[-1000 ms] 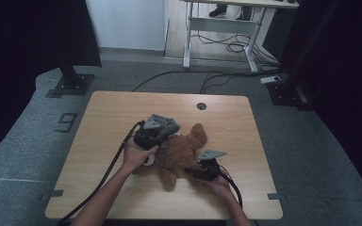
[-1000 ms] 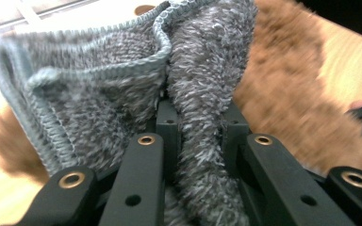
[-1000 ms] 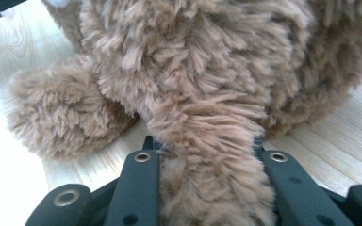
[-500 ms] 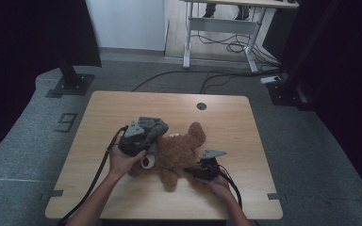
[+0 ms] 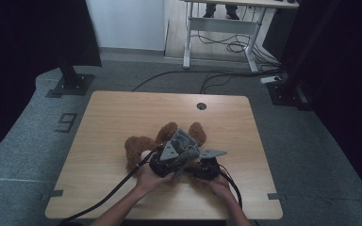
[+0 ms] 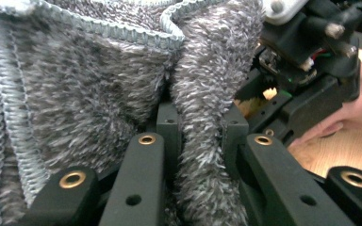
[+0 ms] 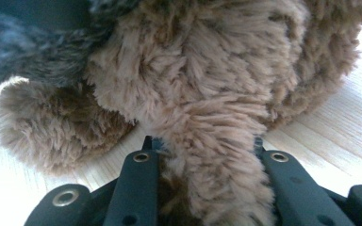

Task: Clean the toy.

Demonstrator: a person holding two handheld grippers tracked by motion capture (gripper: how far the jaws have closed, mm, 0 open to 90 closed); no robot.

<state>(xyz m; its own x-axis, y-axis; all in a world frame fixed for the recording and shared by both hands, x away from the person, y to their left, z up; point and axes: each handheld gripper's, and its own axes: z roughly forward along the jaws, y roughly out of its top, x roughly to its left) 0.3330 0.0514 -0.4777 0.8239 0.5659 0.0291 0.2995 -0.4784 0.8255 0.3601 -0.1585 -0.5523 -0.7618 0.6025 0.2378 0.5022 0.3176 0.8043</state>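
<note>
The left tool (image 6: pixel 200 141) is closed on a fold of a grey fuzzy garment (image 6: pixel 89 80) with a knitted, ribbed hem; the fold is pressed between its two black jaws. The right tool (image 7: pixel 202 155) is closed on a limb of the brown teddy bear (image 7: pixel 207 80), whose long plush fills the gap between the jaws.

In the high view the teddy bear (image 5: pixel 141 147) lies flat on the tabletop (image 5: pixel 122 113), in its near half, a little closer to the front edge than to the middle. Its fur is brown, with a paler patch. Its long axis seems to run roughly from left to right, but both tools cover much of it, so I cannot tell exactly. Two rounded brown parts point toward the far edge.
</note>
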